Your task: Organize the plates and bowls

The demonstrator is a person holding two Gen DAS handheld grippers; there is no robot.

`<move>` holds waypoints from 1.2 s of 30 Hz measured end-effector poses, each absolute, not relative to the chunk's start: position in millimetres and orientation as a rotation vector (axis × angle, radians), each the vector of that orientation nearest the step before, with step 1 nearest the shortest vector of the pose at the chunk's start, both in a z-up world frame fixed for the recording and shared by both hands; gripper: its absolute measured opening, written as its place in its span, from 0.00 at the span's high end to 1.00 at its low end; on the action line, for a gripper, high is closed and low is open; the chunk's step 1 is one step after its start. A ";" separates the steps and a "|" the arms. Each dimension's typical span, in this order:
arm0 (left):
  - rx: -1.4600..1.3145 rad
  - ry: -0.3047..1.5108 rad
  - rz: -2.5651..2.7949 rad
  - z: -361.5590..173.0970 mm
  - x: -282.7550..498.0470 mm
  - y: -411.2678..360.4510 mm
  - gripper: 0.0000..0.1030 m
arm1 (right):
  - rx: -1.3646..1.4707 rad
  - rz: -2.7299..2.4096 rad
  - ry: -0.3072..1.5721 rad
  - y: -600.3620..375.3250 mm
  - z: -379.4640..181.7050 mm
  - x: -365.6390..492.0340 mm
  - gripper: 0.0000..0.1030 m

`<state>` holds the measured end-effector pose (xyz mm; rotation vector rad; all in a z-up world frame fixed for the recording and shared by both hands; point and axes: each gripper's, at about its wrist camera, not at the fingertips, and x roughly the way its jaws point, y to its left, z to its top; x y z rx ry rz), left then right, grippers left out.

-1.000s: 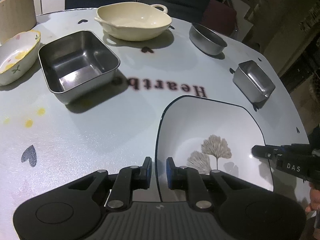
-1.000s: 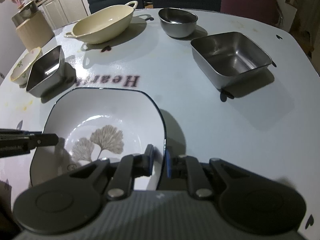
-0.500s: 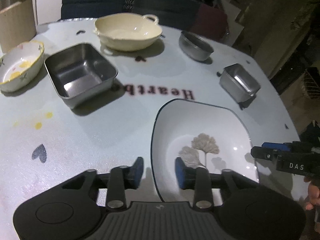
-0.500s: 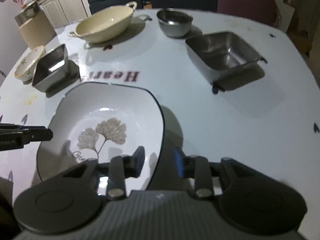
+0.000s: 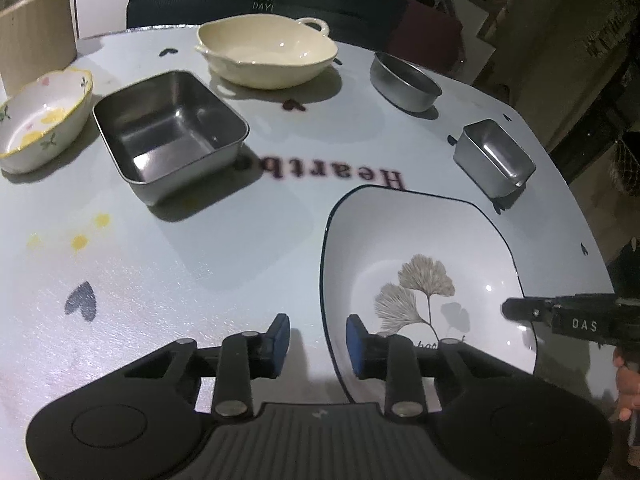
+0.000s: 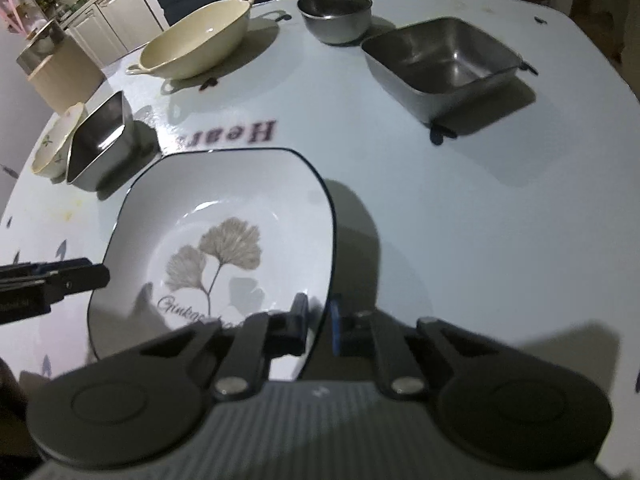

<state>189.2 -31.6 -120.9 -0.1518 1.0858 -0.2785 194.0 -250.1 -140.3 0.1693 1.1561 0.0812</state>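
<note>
Straddling opposite rims of the white square ginkgo-print plate [image 5: 420, 264], the left claw [image 5: 318, 338] gapes released while the right claw [image 6: 318, 320] is nearly clenched (both equally near).

Black left gripper [image 5: 318, 338] with blue pads [image 5: 357, 344], silver screws, ribbed grey base, white "DAS" on right gripper [image 5: 520, 309]

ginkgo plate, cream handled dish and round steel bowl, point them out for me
ginkgo plate [image 6: 216, 248]: right wrist view, on the leaf print in its well.
cream handled dish [image 5: 266, 50]: left wrist view, on its inner floor.
round steel bowl [image 6: 335, 6]: right wrist view, on its inside.
</note>
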 end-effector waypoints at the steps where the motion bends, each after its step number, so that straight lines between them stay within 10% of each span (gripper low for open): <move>1: -0.151 1.087 -0.274 -121.8 189.8 -31.1 0.69 | 0.163 0.076 1.149 -249.0 -140.6 196.2 0.88; 9: -0.164 1.088 -0.270 -118.0 192.9 -31.4 0.66 | 0.124 0.062 1.152 -244.4 -139.7 197.7 0.85; 13: -0.173 1.055 -0.297 -101.4 193.7 -35.2 0.50 | 0.084 0.075 1.084 -235.5 -119.4 194.8 0.52; 17: -0.174 0.947 -0.286 -76.3 196.7 -34.1 0.12 | 0.078 0.091 0.935 -230.0 -88.0 191.4 0.34; 24: -0.241 0.806 -0.227 -47.3 230.1 -18.6 0.00 | 0.144 0.092 0.722 -225.3 -49.0 219.5 0.00; 36: -0.305 0.674 -0.094 -37.3 327.2 25.8 0.00 | 0.398 0.030 0.663 -218.3 -56.0 316.3 0.00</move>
